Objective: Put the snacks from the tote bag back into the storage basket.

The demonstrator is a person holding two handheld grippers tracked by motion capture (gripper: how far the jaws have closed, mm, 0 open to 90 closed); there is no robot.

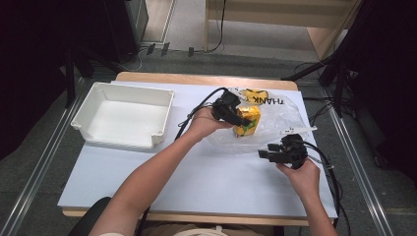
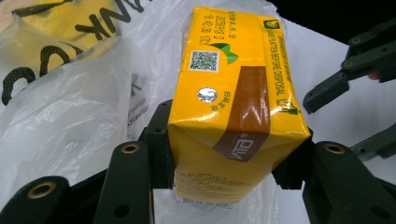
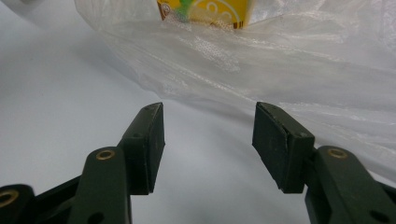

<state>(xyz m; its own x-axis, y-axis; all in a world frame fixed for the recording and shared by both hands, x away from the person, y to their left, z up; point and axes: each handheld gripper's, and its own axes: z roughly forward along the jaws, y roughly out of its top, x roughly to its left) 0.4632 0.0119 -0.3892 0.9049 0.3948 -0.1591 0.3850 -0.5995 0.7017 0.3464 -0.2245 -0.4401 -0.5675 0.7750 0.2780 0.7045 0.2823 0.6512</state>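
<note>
**Carton clamped over the bag, spare gripper waiting beside it**

While the left gripper (image 1: 239, 119) holds the yellow drink carton (image 1: 247, 121) above the clear plastic bag (image 1: 275, 129), its fingers (image 2: 159, 144) press on the carton's two narrow sides. In the left gripper view the box sits squarely between them, foil straw hole facing up. Gripping across the narrow width looks sensible: the sides there are flat, so the box should not twist.

The carton hangs over the bag's left part, right of the middle of the desk (image 1: 206, 172). A second yellow pack (image 1: 254, 95) lies under the plastic at the far end, next to the black lettering.

Nearer the person, the right gripper (image 1: 265, 151) hovers just in front of the bag. Its fingers (image 3: 149, 140) stand apart with nothing between them, aimed at the bag's near edge. I judge it is placed there to pin or pull the thin plastic, so the bag stays put as the carton comes clear.

The white tray (image 1: 123, 115) sits empty, well apart on the left, and is probably where the carton will go.
</note>
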